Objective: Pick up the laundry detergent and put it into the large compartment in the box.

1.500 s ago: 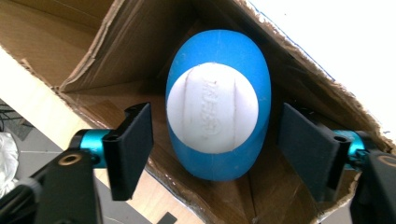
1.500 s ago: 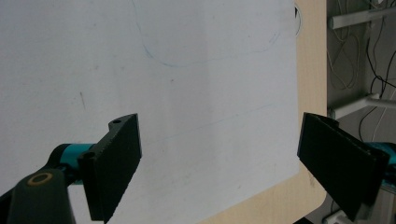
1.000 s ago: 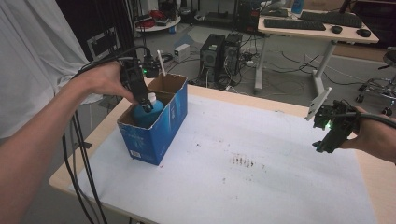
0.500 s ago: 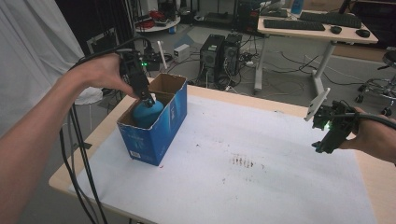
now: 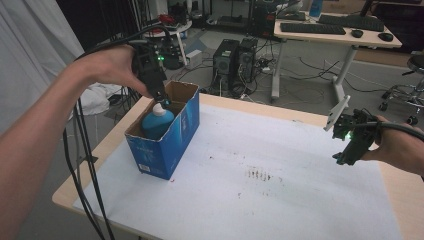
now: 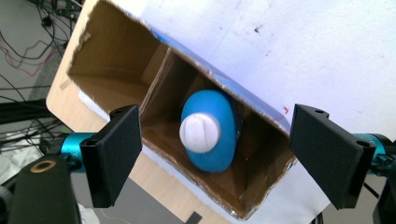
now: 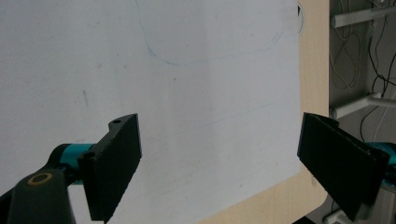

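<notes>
A blue cardboard box (image 5: pixel 169 146) stands open-topped at the table's left. Inside it a blue bottle (image 5: pixel 156 123) with a white cap stands upright. In the left gripper view the bottle (image 6: pixel 211 149) sits in the nearer compartment of the box (image 6: pixel 116 37), past a cardboard divider. My left gripper (image 5: pixel 161 98) hovers just above the cap, and its jaws (image 6: pixel 217 112) are wide apart, clear of the bottle. My right gripper (image 5: pixel 351 149) is held low over the table's right edge. It is open (image 7: pixel 222 123) over bare white sheet.
A white sheet (image 5: pixel 280 170) with dark smudges covers the wooden table (image 5: pixel 400 190). Cables hang off the left edge by my arm. Beyond the table are computer towers (image 5: pixel 235 60), a desk with a keyboard (image 5: pixel 320 30) and a chair base (image 5: pixel 400 95).
My left gripper has risen out of the box with its jaws open, leaving the bottle standing inside. The right gripper has stayed put.
</notes>
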{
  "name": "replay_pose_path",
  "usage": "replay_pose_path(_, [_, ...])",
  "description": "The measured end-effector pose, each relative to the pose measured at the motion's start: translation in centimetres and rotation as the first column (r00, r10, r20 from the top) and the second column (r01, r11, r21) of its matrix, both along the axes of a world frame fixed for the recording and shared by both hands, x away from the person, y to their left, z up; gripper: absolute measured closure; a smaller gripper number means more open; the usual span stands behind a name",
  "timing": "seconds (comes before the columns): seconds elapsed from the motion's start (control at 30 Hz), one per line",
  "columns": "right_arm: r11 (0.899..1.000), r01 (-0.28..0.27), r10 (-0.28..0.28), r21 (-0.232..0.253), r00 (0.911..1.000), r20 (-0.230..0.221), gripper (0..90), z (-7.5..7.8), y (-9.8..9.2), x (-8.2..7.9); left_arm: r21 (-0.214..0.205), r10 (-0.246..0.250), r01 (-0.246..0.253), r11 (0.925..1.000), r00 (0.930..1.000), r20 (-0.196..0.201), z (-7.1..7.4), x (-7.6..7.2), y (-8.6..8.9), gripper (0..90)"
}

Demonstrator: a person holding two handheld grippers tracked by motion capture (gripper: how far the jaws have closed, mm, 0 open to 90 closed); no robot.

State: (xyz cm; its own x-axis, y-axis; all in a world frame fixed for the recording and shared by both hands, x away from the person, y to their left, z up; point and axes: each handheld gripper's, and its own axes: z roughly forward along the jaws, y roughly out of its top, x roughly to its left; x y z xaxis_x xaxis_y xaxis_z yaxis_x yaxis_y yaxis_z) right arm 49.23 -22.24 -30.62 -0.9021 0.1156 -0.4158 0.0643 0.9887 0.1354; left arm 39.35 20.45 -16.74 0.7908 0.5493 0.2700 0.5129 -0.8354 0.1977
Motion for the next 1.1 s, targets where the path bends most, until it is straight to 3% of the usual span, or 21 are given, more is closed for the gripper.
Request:
replay_pose_path(0.27, [1.000, 0.000, 0.000, -0.004, 1.0000, 0.002, 12.9, 0.1, -0.1, -0.1, 0.014, -0.066, 0.066, 0.9977, 0.9976, 0.019, 0.8, 0.1, -3.3, 17.7])
replay_pose_path(0.47, [1.000, 0.004, -0.004, -0.004, 1.0000, 0.002, 12.9, 0.1, -0.1, -0.2, 0.021, -0.128, 0.127, 0.9917, 0.9915, 0.024, 0.7, 0.3, -6.6, 17.7])
replay_pose_path(0.73, [1.000, 0.011, -0.011, -0.002, 0.9999, 0.002, 12.9, 0.1, -0.2, -0.6, 0.050, -0.191, 0.192, 0.9802, 0.9815, -0.009, -2.0, 0.9, -10.9, 17.7])
replay_pose_path(1.1, [1.000, 0.017, -0.017, 0.001, 0.9998, 0.007, 12.9, 0.4, -0.1, -1.2, 0.024, -0.267, 0.267, 0.9633, 0.9636, -0.009, -5.3, 0.4, -15.2, 17.7])
